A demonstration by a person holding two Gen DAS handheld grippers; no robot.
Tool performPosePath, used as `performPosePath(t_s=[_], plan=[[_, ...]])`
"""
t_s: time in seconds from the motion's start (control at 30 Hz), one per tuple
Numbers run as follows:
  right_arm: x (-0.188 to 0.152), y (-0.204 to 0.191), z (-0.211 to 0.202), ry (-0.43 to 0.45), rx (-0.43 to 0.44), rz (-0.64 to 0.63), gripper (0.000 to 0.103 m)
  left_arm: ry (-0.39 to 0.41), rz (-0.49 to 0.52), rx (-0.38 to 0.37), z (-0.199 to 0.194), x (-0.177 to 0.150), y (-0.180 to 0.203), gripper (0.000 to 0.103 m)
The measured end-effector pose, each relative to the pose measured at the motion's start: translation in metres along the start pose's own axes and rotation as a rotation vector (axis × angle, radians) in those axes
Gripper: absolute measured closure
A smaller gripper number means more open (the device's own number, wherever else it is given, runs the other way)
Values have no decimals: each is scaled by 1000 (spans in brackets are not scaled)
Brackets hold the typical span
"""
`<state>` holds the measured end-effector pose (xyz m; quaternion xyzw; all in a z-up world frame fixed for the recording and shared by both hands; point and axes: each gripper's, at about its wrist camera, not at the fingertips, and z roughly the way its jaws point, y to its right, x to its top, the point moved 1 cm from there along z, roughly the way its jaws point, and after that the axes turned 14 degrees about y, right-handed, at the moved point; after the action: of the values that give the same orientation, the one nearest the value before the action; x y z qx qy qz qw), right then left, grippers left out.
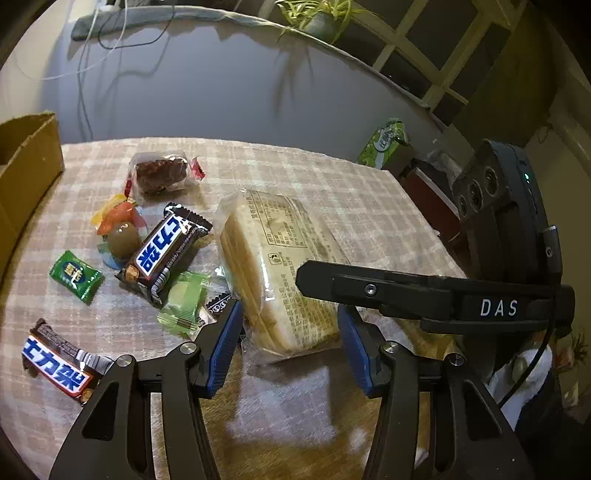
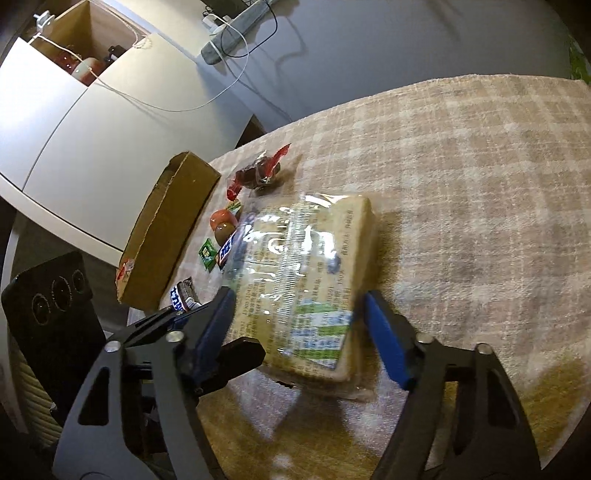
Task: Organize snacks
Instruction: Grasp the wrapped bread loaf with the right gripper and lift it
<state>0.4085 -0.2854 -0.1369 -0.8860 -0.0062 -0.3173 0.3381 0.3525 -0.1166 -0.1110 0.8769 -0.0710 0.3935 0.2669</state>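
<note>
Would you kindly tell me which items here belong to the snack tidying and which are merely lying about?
Job:
bagged bread
chocolate bars
green candy
wrapped cake
cardboard box

Lying about:
potted plant
cables
green tissue pack

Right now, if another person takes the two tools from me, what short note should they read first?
Left tool: open around the near end of the wrapped bread pack, not clamped.
Right tool: open, also straddling the bread pack, pads not pressing.
Cardboard box: at the cloth's edge beside the snacks; its inside is not visible.
Still loose on the cloth: two chocolate bars, green candy, brown cake, and other small sweets.
Done: nothing seen sorted. Left: grip the bread, then sort the rest.
</note>
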Motion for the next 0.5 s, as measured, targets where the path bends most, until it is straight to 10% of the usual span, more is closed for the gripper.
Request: performPosePath(t_s=[0.5], plan=[[4, -32, -13, 33, -27, -66, 46, 66, 57, 28, -21, 9, 6, 52]])
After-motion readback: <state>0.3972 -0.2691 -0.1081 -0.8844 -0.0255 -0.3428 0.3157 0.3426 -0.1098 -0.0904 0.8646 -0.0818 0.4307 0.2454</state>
